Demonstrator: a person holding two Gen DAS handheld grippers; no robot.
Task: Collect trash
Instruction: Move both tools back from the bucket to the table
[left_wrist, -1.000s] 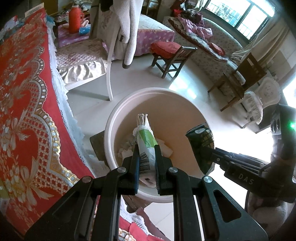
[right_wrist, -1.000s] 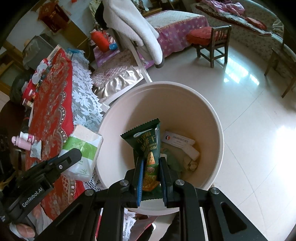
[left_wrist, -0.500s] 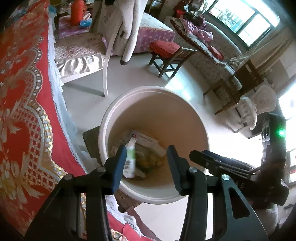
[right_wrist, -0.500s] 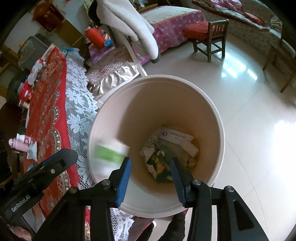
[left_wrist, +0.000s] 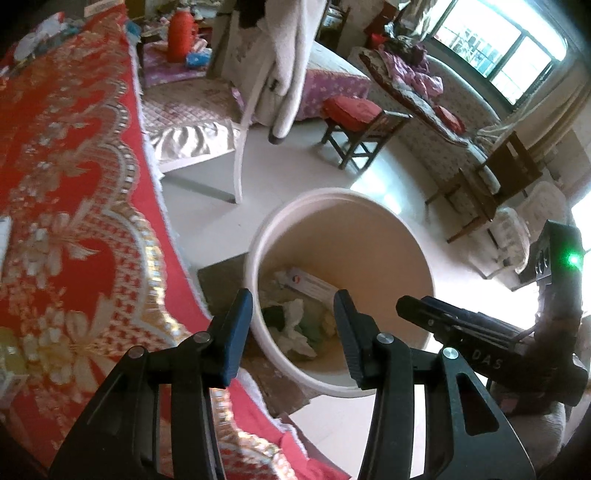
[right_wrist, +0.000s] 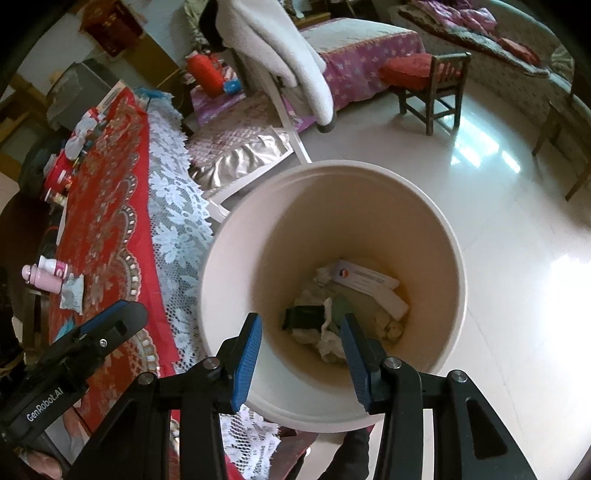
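Trash (right_wrist: 334, 321) is lying at the bottom of the cream bin (right_wrist: 452, 236), low in the centre of the right wrist view: crumpled tissue, a dark wrapper, a flat white card. Both the left gripper (left_wrist: 291, 325) and right gripper (right_wrist: 301, 354) are hanging above it with jaws apart, holding nothing. Such scraps are likely handling light, soft and crushable; slick wrappers are probably best pinched at a folded edge.

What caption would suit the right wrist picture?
Open right gripper above a cream bin holding trash, beside a red tablecloth.
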